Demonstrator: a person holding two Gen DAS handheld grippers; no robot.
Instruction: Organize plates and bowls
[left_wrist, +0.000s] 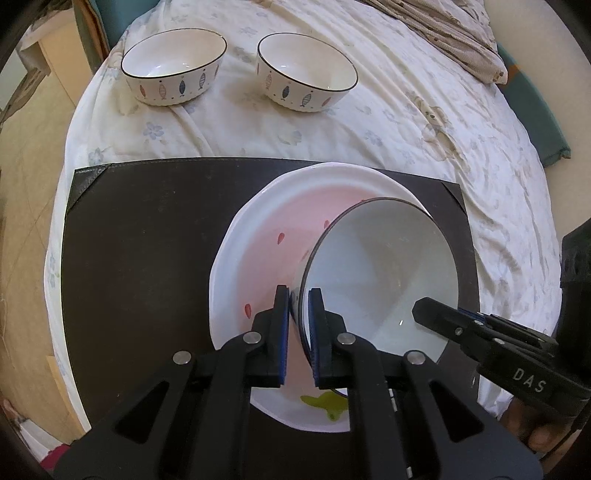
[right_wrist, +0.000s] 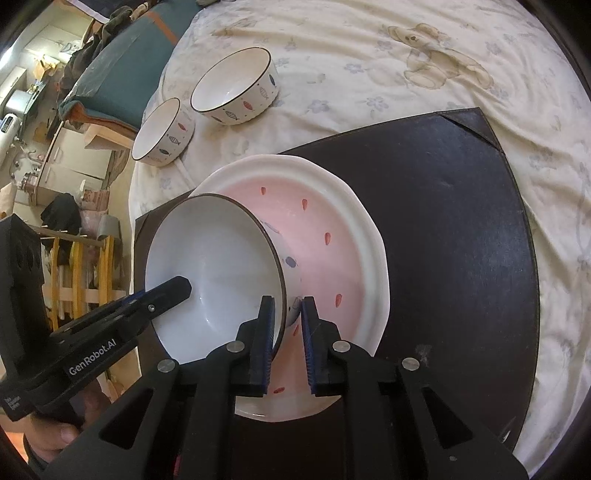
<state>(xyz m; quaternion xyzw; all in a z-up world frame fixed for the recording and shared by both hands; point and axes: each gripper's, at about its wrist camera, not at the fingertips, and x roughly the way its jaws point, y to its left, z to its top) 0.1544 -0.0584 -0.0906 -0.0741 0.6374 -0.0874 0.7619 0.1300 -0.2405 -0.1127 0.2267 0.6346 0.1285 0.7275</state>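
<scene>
A white bowl (left_wrist: 376, 258) (right_wrist: 210, 258) with a dark rim and small fish prints hangs tilted over a pink plate (left_wrist: 266, 229) (right_wrist: 332, 229) with a white rim. The plate lies on a dark mat (left_wrist: 147, 258) (right_wrist: 443, 221). My left gripper (left_wrist: 299, 291) (right_wrist: 184, 286) is shut on the bowl's near rim, one pad inside and one outside. My right gripper (right_wrist: 287, 301) (left_wrist: 421, 310) is shut on the opposite rim in the same way. Two matching fish-print bowls (left_wrist: 173, 66) (left_wrist: 306, 70) stand upright side by side on the sheet beyond the mat.
The mat lies on a bed with a pale floral sheet (left_wrist: 424, 129). A folded beige blanket (left_wrist: 443, 33) sits at the far right. The bed's edge drops to the floor on the left (left_wrist: 29, 184). A teal cushion (right_wrist: 122, 66) and cluttered furniture lie beyond.
</scene>
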